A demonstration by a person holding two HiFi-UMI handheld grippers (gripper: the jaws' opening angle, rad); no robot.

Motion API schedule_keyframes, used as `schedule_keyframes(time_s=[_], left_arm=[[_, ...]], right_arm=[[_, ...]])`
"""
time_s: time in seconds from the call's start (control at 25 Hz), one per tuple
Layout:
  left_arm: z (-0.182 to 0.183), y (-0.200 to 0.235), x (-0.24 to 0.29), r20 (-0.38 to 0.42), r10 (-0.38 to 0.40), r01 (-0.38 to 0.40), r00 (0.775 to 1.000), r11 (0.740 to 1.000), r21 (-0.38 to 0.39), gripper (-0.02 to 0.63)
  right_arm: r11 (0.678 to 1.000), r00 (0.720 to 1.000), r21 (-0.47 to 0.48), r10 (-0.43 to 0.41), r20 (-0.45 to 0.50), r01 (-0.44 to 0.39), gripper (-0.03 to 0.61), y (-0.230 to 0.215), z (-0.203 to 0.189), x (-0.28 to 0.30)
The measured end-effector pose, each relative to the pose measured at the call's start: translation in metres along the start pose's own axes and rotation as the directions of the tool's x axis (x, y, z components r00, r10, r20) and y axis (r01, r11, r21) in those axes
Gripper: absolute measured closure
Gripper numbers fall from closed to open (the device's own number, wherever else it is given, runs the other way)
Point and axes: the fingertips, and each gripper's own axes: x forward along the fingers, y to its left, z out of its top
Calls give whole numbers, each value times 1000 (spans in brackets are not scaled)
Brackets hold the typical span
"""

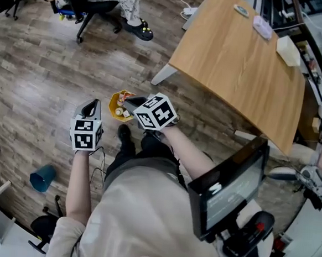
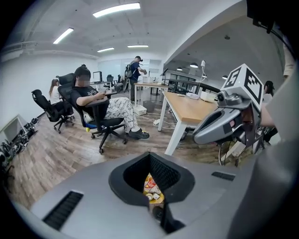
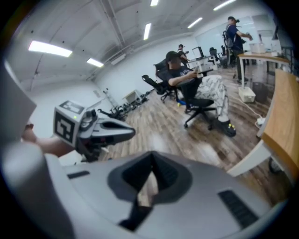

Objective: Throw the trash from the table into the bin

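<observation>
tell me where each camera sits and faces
Head view: on the head, facing steeply down at floor, bin, table; shows forearms, torso, left gripper, right gripper.
Left gripper view: along its shut jaws toward the bin; right gripper at right.
Right gripper view: along its shut jaws over floor; left gripper at left.
Shared: both gripper views catch the seated person and table.
</observation>
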Motion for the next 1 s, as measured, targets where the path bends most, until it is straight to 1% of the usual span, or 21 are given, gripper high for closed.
schedule_keyframes(time_s=[0.12, 0.28, 0.4, 0.56, 0.72, 0.84, 1.0], left_arm=[[5, -14, 6, -28, 15, -15, 999, 1000, 2, 594], [9, -26, 9, -64, 45, -44, 997, 999, 9, 594], [14, -28, 7, -55, 51, -50, 997, 999, 8, 594], [18, -42, 2, -83, 69, -68, 994, 998, 10, 594], [20, -51, -5, -90, 68, -71, 994, 997, -32, 594], [12, -55, -11, -97, 66, -71, 993, 996, -53, 594], [4, -55, -20, -100, 85, -94, 991, 992, -87, 594]], right_arm=[[1000, 1000, 23, 3, 14, -3, 574, -22, -8, -18], [999, 999, 43, 31, 25, -32, 574, -43, -11, -30], [998, 998, 33, 54, 29, -55, 574, -46, -10, -29], [994, 993, 16, 109, 40, -110, 574, -45, -9, -37], [990, 989, 11, 138, 47, -139, 574, -47, -6, -41], [991, 990, 22, 133, 40, -134, 574, -52, -12, -35], [990, 989, 30, 138, 53, -140, 574, -54, -13, -31]])
